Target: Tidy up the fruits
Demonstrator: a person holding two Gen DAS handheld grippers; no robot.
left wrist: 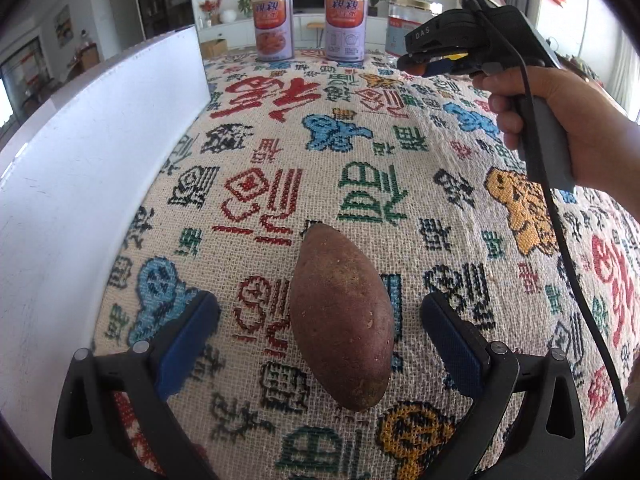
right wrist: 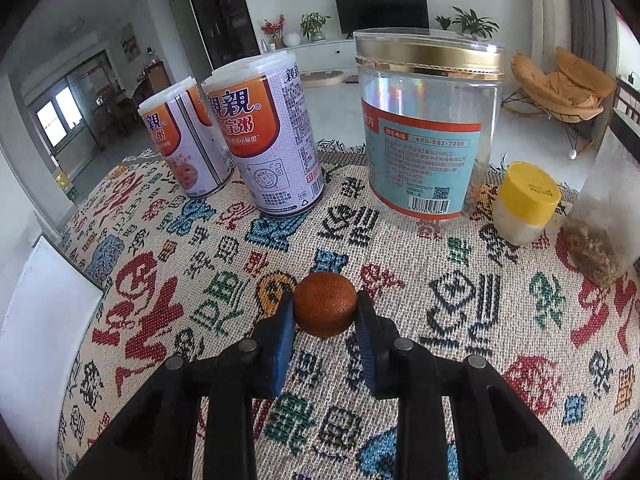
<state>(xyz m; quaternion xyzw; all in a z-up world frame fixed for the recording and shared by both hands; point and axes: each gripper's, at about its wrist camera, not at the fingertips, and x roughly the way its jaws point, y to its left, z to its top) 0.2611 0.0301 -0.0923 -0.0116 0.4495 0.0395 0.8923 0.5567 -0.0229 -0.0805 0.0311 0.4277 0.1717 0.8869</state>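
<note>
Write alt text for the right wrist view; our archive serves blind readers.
The right tongs grip a small orange above a patterned tablecloth. Behind stand two porridge cans, a clear jar and a yellow-capped bottle.

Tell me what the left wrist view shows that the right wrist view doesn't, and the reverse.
Only the left wrist view: a sweet potato lying on the cloth between the open left hand-held gripper, and a white board standing along the table's edge.

Only the right wrist view: a yellow-capped jar and a clear container of dried bits.

Both: the patterned tablecloth, two porridge cans, the clear gold-rimmed jar, and the right hand-held gripper shut on a small orange fruit.
</note>
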